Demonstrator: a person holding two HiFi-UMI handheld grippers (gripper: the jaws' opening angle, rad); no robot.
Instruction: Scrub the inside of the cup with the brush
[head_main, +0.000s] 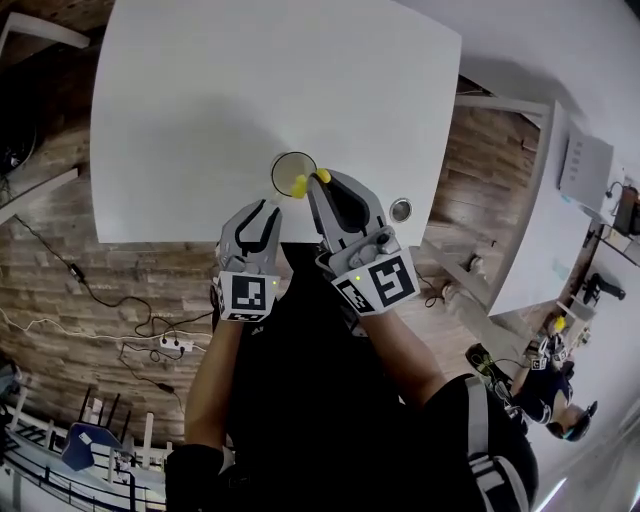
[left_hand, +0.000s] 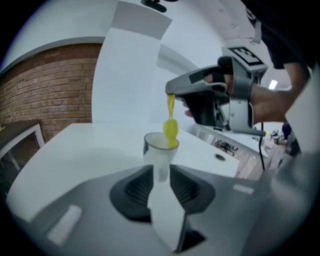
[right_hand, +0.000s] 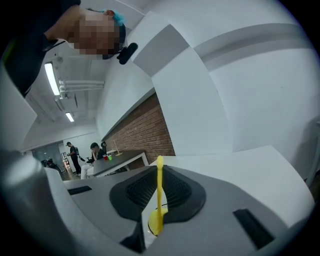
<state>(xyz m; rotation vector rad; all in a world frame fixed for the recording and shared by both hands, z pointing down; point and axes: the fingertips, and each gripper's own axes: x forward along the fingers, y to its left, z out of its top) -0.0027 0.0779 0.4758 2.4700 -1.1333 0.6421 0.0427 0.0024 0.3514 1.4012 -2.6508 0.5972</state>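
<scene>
A clear cup (head_main: 293, 172) stands upright near the front edge of the white table (head_main: 200, 90). The yellow brush (head_main: 300, 184) has its head at the cup's rim, on the near-right side. My right gripper (head_main: 320, 183) is shut on the brush's thin handle and tilts down over the cup. In the left gripper view the brush (left_hand: 170, 127) hangs from the right gripper (left_hand: 171, 93) into the cup (left_hand: 159, 147). My left gripper (left_hand: 160, 172) is open, with the cup just ahead of its tips and nothing pressed by its pads. In the right gripper view the brush (right_hand: 159, 200) runs between the jaws.
A round metal grommet (head_main: 401, 209) sits in the table's near right corner. Another white table (head_main: 545, 230) stands to the right over wooden flooring (head_main: 480, 150). Cables and a power strip (head_main: 175, 343) lie on the floor at the left. Another person (head_main: 545, 385) sits at the lower right.
</scene>
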